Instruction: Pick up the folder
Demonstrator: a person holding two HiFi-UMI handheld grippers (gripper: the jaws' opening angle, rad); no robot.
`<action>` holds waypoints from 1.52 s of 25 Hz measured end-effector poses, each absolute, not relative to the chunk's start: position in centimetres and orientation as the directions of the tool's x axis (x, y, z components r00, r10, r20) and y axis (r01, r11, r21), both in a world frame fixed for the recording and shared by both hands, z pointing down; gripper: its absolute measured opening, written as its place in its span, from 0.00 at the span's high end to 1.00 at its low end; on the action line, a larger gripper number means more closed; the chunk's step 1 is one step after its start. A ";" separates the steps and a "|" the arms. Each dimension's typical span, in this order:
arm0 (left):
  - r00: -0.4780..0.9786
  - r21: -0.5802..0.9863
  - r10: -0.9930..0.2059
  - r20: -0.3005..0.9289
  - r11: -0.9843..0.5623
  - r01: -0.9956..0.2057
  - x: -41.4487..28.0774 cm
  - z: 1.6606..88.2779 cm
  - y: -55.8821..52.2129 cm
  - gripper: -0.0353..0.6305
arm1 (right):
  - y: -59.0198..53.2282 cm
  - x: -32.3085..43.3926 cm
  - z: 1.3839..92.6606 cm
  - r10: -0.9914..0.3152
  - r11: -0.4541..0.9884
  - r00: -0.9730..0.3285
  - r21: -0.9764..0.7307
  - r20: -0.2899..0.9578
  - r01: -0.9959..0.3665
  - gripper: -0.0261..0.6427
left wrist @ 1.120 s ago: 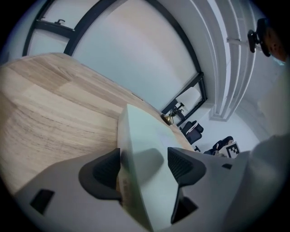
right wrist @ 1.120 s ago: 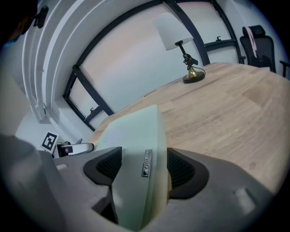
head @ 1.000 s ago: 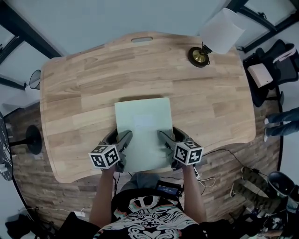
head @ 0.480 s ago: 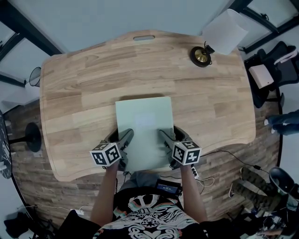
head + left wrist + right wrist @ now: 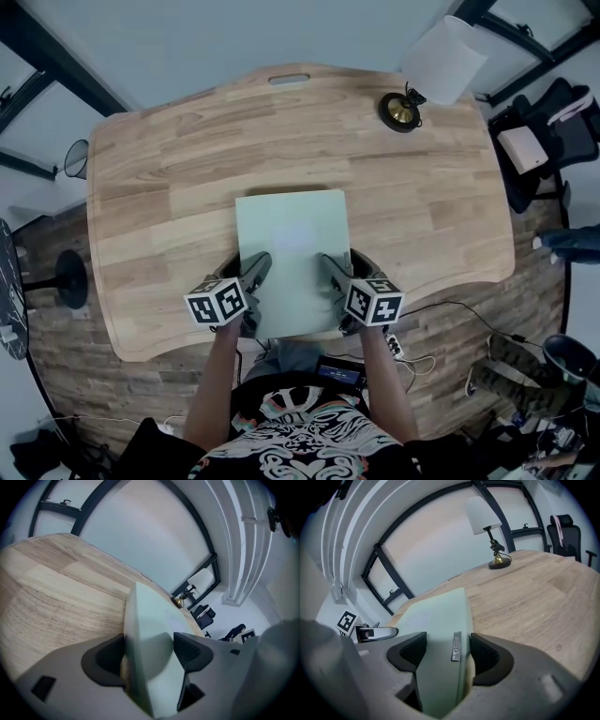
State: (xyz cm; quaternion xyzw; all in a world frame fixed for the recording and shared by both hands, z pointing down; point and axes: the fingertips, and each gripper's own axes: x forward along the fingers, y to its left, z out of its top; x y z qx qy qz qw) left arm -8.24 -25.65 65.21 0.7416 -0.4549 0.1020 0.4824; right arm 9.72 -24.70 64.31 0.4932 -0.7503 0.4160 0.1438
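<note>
left gripper (image 5: 254, 273): fingers pinch folder (image 5: 292, 239) left edge | right gripper (image 5: 331, 272): pinches right edge | folder's long side points away

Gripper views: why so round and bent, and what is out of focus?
Left gripper view: wide-angle bending, dark corners; the folder close between the jaws is soft. Right gripper view: same curving; the lamp is sharp. Head view: desk edges bow.

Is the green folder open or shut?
Shut. The folder shows one flat cover, and the left gripper and right gripper each pinch its whole thickness.
</note>
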 end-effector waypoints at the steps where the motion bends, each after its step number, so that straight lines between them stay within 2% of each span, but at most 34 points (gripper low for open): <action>1: 0.568 0.627 -0.577 0.588 -0.119 -0.770 -8.2 65.1 -25.6 0.48 | -24.8 9.7 64.0 -0.625 0.169 -0.470 -0.480 0.623 -0.861 0.53; 38: 0.562 0.611 -0.700 0.440 -0.224 -0.759 -9.2 56.1 -24.6 0.48 | -23.0 8.8 54.8 -0.747 0.225 -0.431 -0.419 0.506 -0.880 0.53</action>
